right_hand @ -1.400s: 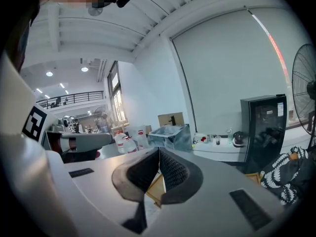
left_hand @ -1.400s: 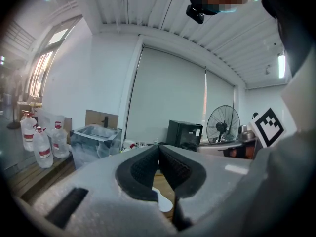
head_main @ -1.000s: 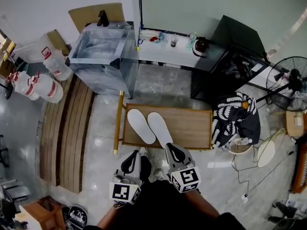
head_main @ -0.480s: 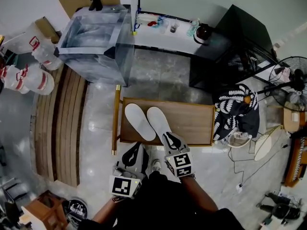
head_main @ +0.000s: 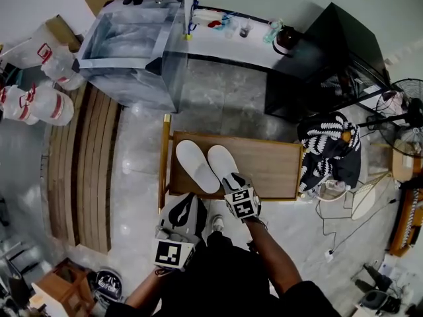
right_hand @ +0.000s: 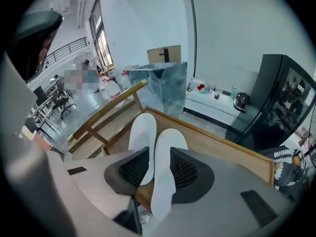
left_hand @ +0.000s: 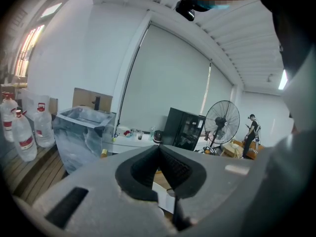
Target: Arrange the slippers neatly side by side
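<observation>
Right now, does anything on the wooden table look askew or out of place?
Yes: the right slipper lies nearer than the left slipper and overhangs the table's near edge, so the pair is staggered.

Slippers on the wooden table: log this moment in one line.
right gripper: jaws just opening, astride right slipper | left gripper: shut, empty | left slipper: beside it on table

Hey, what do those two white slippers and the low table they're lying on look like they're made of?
Slippers: probably soft fabric or foam with a matte finish. They are plain white, flat and without shine, though the texture is too small to tell. Table: looks like wood or wood veneer, smooth with a slight sheen. It has an even brown top and a paler wooden rail along one end.
</observation>
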The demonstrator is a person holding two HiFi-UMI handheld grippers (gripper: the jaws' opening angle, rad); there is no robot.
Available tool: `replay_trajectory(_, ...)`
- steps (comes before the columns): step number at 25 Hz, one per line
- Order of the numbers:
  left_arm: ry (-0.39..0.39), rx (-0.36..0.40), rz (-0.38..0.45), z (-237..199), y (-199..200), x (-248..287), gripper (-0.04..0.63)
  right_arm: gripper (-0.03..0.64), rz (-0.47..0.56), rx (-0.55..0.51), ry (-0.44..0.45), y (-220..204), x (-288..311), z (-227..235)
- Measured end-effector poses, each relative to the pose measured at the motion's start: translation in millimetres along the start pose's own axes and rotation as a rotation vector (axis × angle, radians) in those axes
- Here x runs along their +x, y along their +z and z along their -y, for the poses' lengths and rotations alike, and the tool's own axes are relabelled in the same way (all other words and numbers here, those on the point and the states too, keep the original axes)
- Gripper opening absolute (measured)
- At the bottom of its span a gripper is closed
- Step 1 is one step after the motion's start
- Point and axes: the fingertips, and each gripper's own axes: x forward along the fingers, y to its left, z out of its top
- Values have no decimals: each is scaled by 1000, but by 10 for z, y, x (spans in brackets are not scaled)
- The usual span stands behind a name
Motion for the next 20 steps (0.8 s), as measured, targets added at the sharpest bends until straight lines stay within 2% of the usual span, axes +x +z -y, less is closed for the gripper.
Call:
replay_trajectory(5,4,0,-26,-106,-55,-10,17,118,-88,-52,-13,-183,305,77)
replay_trajectory(15,-20,-4,-50,-216,-76,36,17,115,-185,-44,-31,-397,573,146)
replay_trajectory(20,-34,-19,-67,-285,-95,63,17,71,-205,-28,-38,-417,634,145)
